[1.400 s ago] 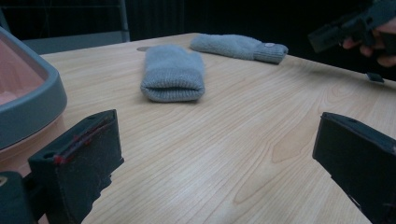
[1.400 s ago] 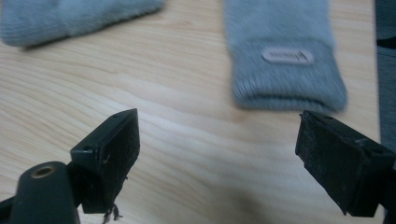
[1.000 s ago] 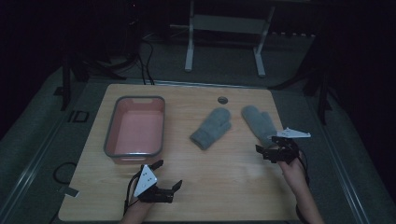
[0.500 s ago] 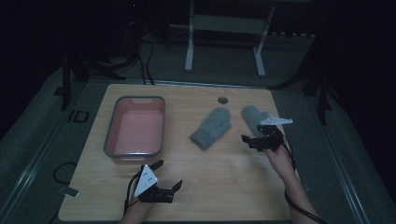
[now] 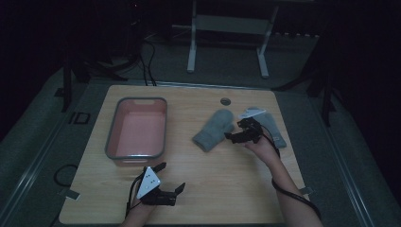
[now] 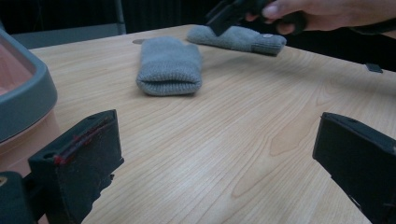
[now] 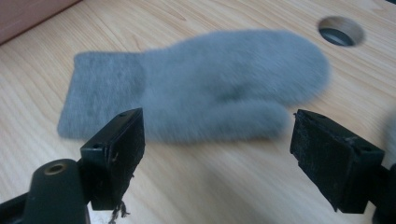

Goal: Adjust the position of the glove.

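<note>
Two grey knitted mittens lie flat on the wooden table (image 5: 222, 184). One mitten (image 5: 213, 130) (image 6: 170, 65) (image 7: 205, 84) is at the centre. The other mitten (image 5: 274, 126) (image 6: 238, 38) lies to its right. My right gripper (image 5: 235, 131) (image 7: 217, 149) hovers open between them, jaws wide, pointing at the thumb side of the central mitten; nothing is held. Near the front edge my left gripper (image 5: 170, 177) (image 6: 219, 154) stands open and empty, aimed toward the mittens. In the left gripper view the right gripper (image 6: 233, 11) and its hand hang over the far mitten.
A pink tray with a grey rim (image 5: 109, 137) (image 6: 28, 98) stands at the table's left, beside the left gripper. A round cable hole (image 5: 225, 101) (image 7: 341, 30) sits near the far edge. A metal stand (image 5: 227, 23) rises behind the table.
My right gripper has travelled from the table's right edge leftward across the right mitten to the gap beside the central mitten. The left gripper has stayed still.
</note>
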`<state>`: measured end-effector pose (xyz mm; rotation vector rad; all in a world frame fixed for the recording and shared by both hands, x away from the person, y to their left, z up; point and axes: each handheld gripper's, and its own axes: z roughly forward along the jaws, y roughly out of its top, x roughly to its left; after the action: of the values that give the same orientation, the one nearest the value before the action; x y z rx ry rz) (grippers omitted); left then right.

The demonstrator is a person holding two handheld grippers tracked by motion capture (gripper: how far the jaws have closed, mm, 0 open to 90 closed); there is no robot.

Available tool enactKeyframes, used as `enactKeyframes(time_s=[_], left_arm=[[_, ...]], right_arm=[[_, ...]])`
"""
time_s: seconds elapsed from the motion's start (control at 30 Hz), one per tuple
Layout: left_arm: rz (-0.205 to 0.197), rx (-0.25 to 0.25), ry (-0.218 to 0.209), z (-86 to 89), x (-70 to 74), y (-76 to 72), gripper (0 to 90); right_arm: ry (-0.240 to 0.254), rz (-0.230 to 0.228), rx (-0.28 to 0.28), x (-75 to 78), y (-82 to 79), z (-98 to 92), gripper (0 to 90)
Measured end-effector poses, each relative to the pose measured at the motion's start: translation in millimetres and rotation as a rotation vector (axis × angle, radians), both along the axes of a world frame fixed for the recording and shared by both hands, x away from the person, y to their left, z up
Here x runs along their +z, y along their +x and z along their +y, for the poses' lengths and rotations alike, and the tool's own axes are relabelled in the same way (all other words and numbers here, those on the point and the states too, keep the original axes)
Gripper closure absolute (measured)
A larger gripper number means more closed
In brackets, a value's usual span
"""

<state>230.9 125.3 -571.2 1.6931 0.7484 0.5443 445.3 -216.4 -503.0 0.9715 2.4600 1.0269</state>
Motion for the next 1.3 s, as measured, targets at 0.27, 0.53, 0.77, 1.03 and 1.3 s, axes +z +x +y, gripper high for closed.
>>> enactKeyframes(time_s=[0.27,0.53,0.77,1.03,1.3], left_arm=[[0.004,-0.010,0.002,-0.3,0.1,0.3,1.5],[0.004,-0.011,0.001,-0.1,0.1,0.8,1.6],[0.000,-0.013,0.011,-0.9,0.4,0.6,1.5],[0.008,0.001,-0.011,1.3,1.4,1.1,1.5],[0.008,0.012,-0.010,3.0,1.6,1.8,1.6]], right_arm=[[-0.033,-0.023,0.037,-9.9,27.1,33.4,22.6],[-0.057,0.011,0.012,-21.4,51.6,40.3,24.9],[-0.122,0.012,0.042,-33.8,58.8,49.4,34.5],[-0.091,0.032,0.056,-38.8,57.2,48.1,67.6],[-0.093,0.033,0.095,-27.6,49.3,50.2,80.0]])
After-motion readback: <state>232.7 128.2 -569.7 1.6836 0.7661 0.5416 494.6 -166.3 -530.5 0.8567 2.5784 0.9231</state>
